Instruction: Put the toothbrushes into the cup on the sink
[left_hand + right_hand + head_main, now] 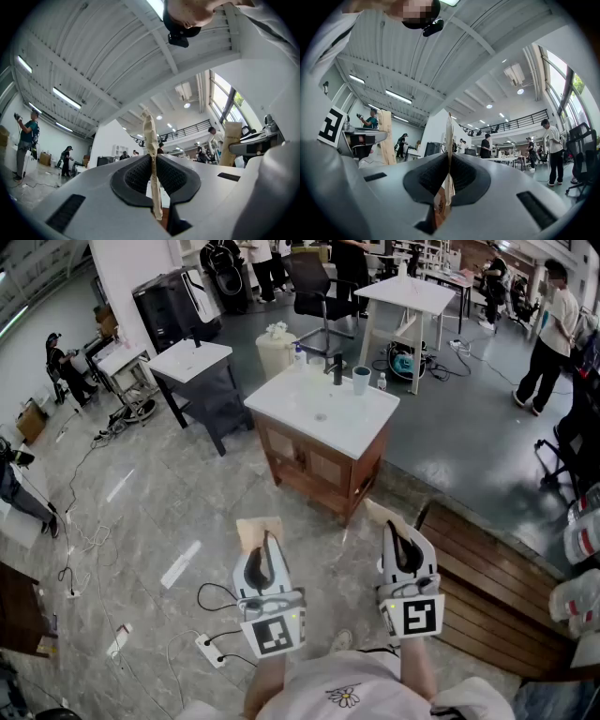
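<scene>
A white sink (352, 423) on a wooden cabinet stands a few steps ahead, with a dark faucet (337, 367) and a pale blue cup (361, 380) at its back edge. My left gripper (268, 540) is shut on a flat tan toothbrush pack (257, 529), held low over the floor. My right gripper (393, 529) is shut on a second tan pack (380, 513). In the left gripper view the pack (150, 140) stands edge-on between the pads of the gripper (153, 164). The right gripper view shows the same: a pack (448, 140) clamped in the gripper (448, 164).
A second white basin on a dark stand (190, 361) is left of the sink. A soap bottle (298, 354) sits on the sink. A power strip and cables (212, 649) lie on the floor at my left. A wooden platform (487, 568) runs along the right. People stand further back.
</scene>
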Demonstrator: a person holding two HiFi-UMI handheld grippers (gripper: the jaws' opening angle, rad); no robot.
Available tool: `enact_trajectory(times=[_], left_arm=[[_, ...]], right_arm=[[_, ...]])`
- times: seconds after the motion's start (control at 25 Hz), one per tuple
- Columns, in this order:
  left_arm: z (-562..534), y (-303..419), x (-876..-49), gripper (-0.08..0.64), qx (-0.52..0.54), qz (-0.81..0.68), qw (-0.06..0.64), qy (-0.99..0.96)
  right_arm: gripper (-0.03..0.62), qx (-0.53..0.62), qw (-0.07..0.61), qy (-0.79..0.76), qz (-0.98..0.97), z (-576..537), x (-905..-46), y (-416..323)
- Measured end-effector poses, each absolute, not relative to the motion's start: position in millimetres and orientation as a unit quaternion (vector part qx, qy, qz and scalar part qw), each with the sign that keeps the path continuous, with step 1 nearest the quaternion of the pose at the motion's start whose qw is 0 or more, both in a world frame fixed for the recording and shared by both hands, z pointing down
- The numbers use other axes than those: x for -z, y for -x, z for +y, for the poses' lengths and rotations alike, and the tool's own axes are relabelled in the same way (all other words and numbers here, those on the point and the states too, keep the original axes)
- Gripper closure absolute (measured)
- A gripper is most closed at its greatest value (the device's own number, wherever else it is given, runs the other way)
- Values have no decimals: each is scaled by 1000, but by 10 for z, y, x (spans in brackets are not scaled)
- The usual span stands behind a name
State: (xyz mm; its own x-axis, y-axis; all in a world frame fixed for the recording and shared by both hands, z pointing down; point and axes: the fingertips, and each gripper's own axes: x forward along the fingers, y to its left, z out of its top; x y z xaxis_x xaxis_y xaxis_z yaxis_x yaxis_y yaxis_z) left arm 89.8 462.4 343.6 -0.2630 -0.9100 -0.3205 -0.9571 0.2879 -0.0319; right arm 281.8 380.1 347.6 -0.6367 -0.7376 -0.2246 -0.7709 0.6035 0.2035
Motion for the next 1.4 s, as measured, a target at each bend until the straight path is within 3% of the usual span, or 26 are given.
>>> enact_trajectory(times=[0.96,1.4], left_arm=[[4307,-866,-3593,520,-70,792,124,594],[3594,-405,-3796,520,-84,805,118,576]], right_arm=[[577,-117,60,389,912,3582,-3622,-2608],[577,-140,48,322,935,2962,-3785,-1947]])
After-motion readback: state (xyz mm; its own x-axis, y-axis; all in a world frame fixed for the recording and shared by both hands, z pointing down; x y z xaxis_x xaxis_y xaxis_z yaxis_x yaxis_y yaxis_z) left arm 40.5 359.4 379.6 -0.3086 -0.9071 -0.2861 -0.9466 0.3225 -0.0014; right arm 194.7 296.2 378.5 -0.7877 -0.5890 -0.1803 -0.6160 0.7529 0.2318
